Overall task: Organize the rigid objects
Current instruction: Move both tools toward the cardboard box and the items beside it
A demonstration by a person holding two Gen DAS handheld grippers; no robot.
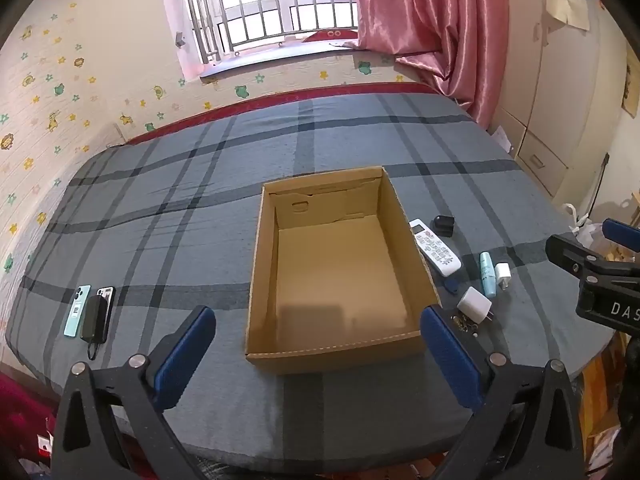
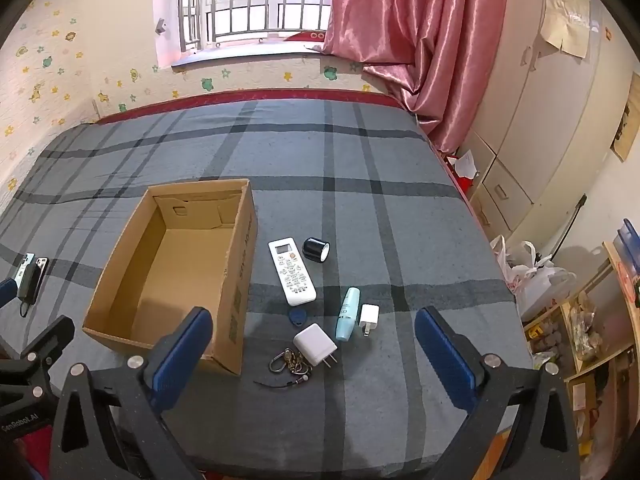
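An empty open cardboard box rests on the plaid bed. To its right lie a white remote, a black cylinder, a pale blue tube, a small white plug, a larger white charger, a blue key fob and a key ring. Left of the box sit two phones and a black power bank. My left gripper hovers open before the box's near wall. My right gripper hovers open above the chargers and keys, holding nothing.
The bed meets a star-stickered wall on the left and a window wall with a pink curtain at the back. Right of the bed stand a wardrobe, plastic bags and a cluttered wooden shelf.
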